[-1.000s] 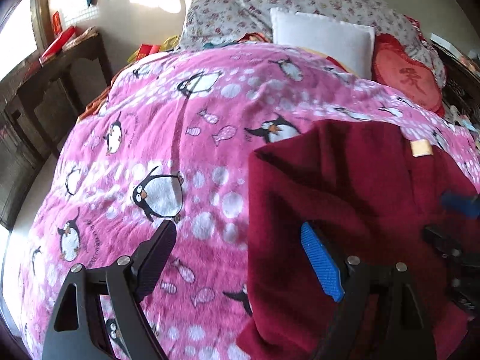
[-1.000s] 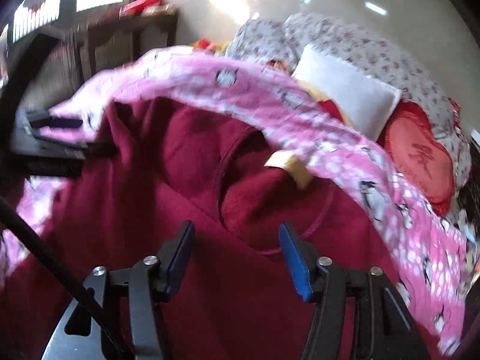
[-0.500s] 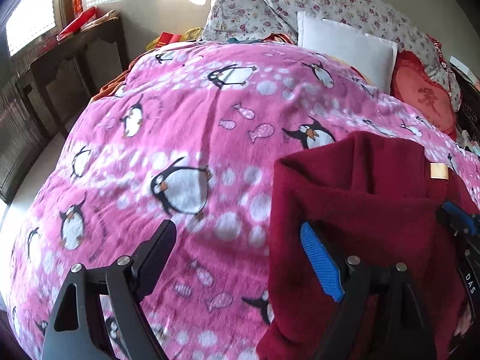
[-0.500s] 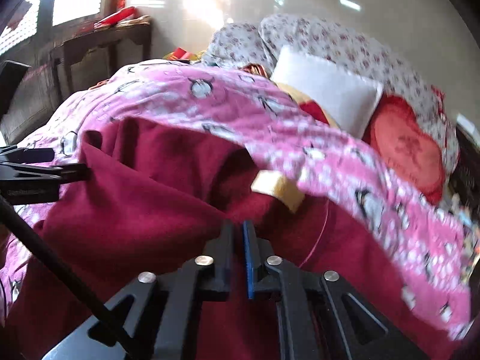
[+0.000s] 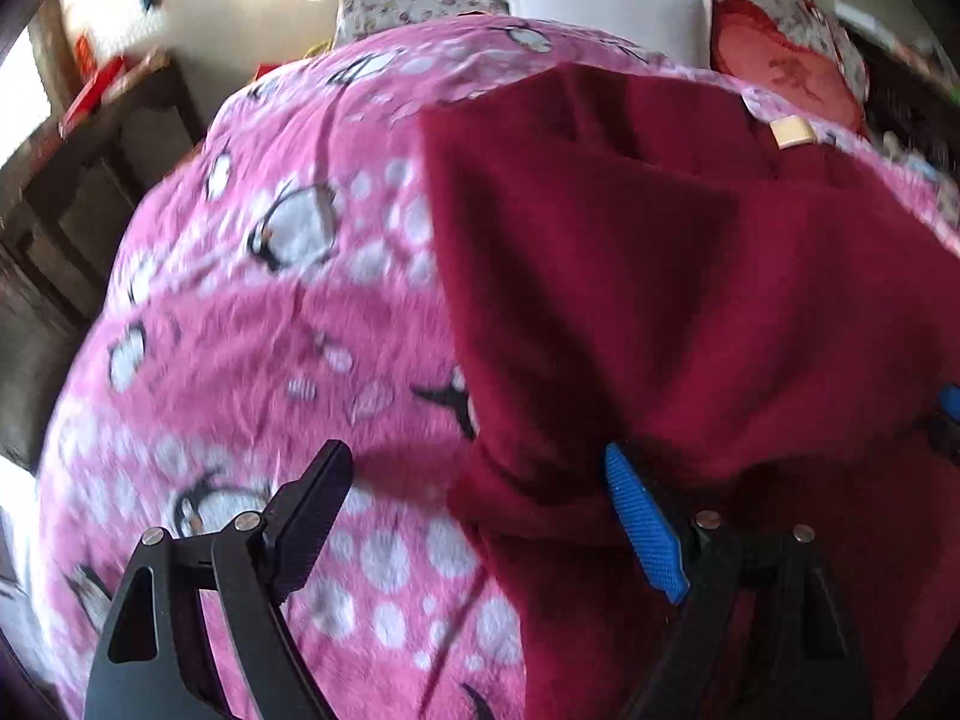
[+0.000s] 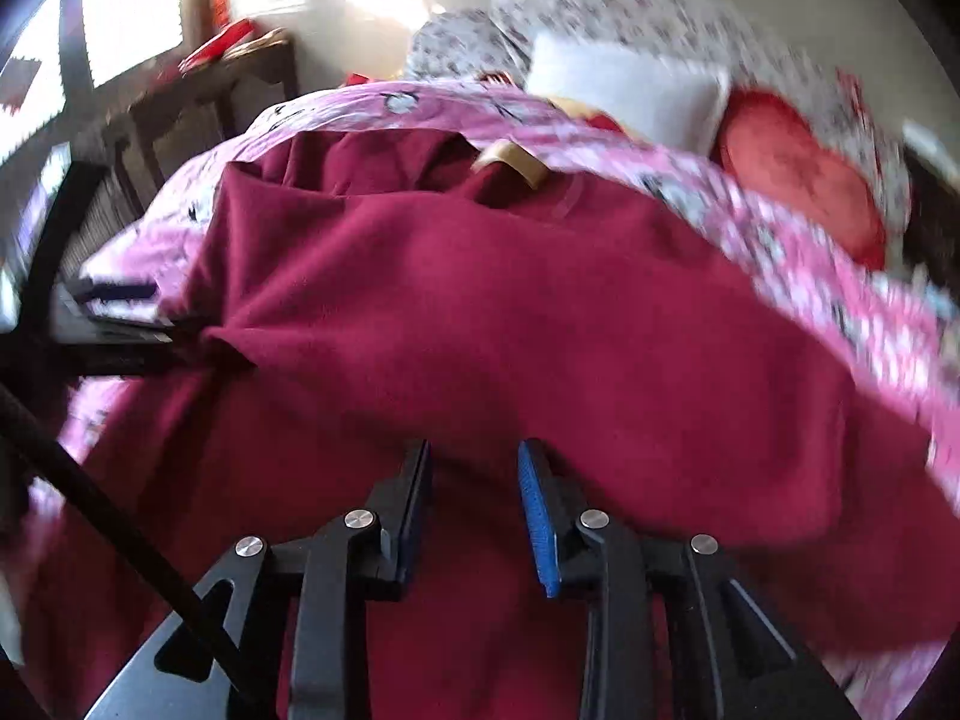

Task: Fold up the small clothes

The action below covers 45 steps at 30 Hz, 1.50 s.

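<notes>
Maroon fleece garment (image 6: 510, 312) lies doubled over, tan label showing; left gripper (image 5: 480, 528) and right gripper (image 6: 474, 510) both spread.

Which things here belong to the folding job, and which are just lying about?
Job: garment; left gripper; right gripper.

Lying about: penguin blanket; white pillow; red cushion; floral bedding; dark table.

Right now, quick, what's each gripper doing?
Left gripper: open, holding nothing.
Right gripper: open, over the red top, holding nothing.
</notes>
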Tool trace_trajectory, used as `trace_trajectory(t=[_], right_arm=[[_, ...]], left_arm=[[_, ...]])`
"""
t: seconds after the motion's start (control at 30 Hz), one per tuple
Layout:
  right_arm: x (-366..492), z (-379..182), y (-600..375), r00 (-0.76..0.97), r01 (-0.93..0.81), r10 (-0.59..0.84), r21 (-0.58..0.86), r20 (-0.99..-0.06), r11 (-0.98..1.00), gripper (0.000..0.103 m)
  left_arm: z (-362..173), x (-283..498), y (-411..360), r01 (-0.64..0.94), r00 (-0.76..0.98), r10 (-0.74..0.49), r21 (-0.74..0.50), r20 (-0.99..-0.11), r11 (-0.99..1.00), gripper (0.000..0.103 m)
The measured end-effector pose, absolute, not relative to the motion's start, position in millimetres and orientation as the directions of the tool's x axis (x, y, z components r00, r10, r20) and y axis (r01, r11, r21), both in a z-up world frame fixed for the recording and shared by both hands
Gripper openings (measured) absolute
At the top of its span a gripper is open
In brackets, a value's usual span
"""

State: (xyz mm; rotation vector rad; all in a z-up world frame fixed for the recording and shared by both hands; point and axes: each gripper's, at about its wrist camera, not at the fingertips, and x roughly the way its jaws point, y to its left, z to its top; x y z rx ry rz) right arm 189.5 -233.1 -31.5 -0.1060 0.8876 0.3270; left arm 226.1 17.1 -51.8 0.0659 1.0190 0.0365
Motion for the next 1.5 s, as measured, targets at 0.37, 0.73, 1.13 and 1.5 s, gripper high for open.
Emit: trace_trajectory(t=[0.37, 0.73, 1.13, 1.5], right_arm=[[188, -23, -314, 0.652, -0.047, 0.094, 0.084, -0.752, 0.995, 0.05], [104, -9, -429, 0.69, 0.216, 0.009, 0.217, -0.724, 0.952, 0.07], [66, -28, -577, 0.766, 0.473, -0.011, 0.553, -0.642, 0.686, 0.077], [95, 19, -567, 0.83, 0.437, -0.116, 0.508, -0.545, 0.742, 0.007]], left_arm=[[-48, 214, 25, -0.038, 0.504, 0.065, 0.053, -0.861, 0.998, 0.085], [2, 184, -21, 0.063, 0.586, -0.052, -0.018, -0.809, 0.998, 0.085], [-12, 194, -50, 0.095, 0.533, -0.088, -0.043, -0.842, 0.995, 0.085], [-1, 186, -3, 0.018, 0.546, -0.076, -0.079, -0.835, 0.997, 0.085]])
